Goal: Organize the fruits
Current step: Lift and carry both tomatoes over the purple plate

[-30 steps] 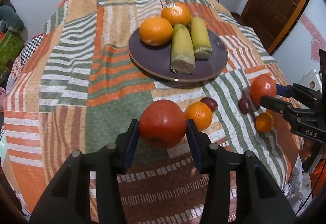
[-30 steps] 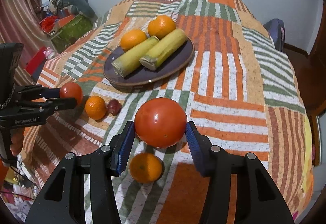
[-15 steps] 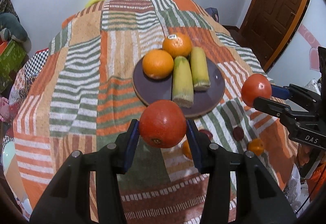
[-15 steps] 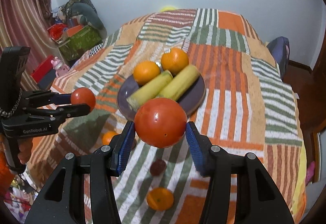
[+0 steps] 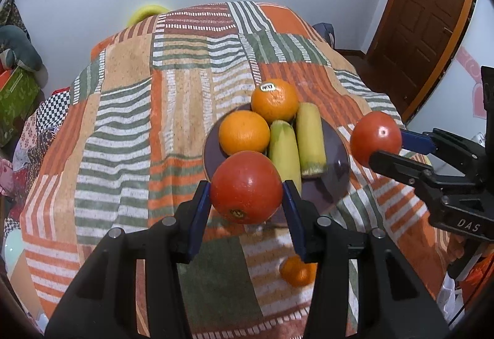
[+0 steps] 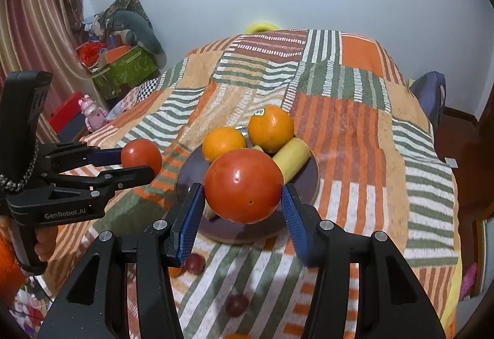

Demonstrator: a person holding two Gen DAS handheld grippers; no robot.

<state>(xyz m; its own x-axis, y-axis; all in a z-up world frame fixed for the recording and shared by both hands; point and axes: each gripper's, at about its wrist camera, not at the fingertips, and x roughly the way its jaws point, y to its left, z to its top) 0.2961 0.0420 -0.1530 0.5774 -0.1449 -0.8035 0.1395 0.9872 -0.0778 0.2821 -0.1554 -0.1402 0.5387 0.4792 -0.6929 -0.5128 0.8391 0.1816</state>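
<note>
My left gripper (image 5: 247, 195) is shut on a red tomato (image 5: 246, 186) and holds it in the air over the near rim of a dark purple plate (image 5: 338, 154). My right gripper (image 6: 243, 195) is shut on a second red tomato (image 6: 243, 184), above the same plate (image 6: 310, 181). The plate holds two oranges (image 5: 244, 131) (image 5: 274, 100) and two corn cobs (image 5: 310, 140). Each gripper shows in the other's view, the right one (image 5: 383, 146) and the left one (image 6: 140, 161).
The plate lies on a bed with a striped patchwork cover (image 5: 123, 110). A small orange (image 5: 296, 271) and two dark red small fruits (image 6: 194, 263) (image 6: 236, 305) lie on the cover near me. A door (image 5: 426, 9) is at the right, boxes and toys (image 6: 123, 67) at the left.
Both grippers have risen and moved forward with their tomatoes, from above the loose fruit on the cover to above the plate's near side.
</note>
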